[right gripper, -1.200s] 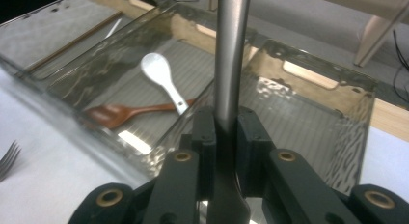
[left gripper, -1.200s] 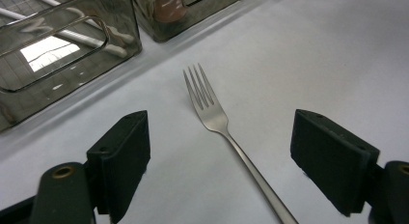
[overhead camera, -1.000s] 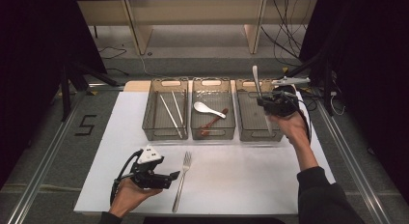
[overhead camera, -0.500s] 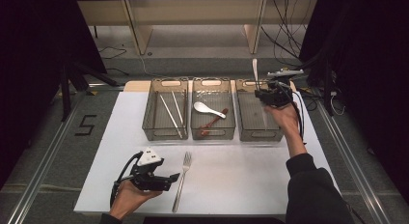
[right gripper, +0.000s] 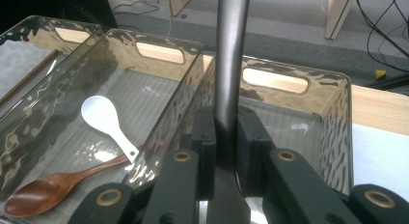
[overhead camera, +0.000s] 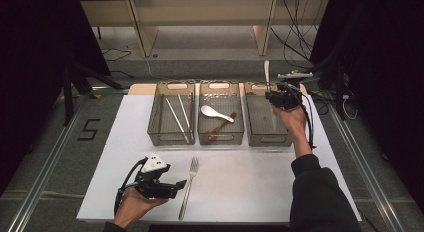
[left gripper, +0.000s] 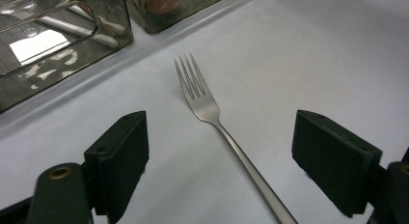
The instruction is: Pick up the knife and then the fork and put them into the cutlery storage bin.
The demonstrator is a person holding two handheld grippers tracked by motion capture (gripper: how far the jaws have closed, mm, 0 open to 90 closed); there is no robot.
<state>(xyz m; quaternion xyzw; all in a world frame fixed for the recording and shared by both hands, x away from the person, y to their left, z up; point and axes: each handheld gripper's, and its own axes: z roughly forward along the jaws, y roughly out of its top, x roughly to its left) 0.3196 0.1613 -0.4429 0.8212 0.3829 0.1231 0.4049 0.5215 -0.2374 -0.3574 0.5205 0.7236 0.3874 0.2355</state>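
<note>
Upper right of the high view: right gripper [overhead camera: 274, 96] clamped on an upright metal utensil handle [right gripper: 230, 55], poised over the empty right-hand bin [overhead camera: 267, 140] for sorting. Lower left: left gripper [overhead camera: 176, 185] spread wide, straddling the fork [left gripper: 207, 105], ready to pinch.

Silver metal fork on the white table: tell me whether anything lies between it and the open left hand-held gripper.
Nothing visible does. The silver metal fork lies alone on bare white table, its handle running between the open jaws of the left hand-held gripper.

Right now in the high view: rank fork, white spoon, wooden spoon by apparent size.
1. Fork, clearly longest, though it lies nearest the camera, which may flatter it.
2-3. White spoon and wooden spoon look about alike; they cross, so no ranking.
</note>
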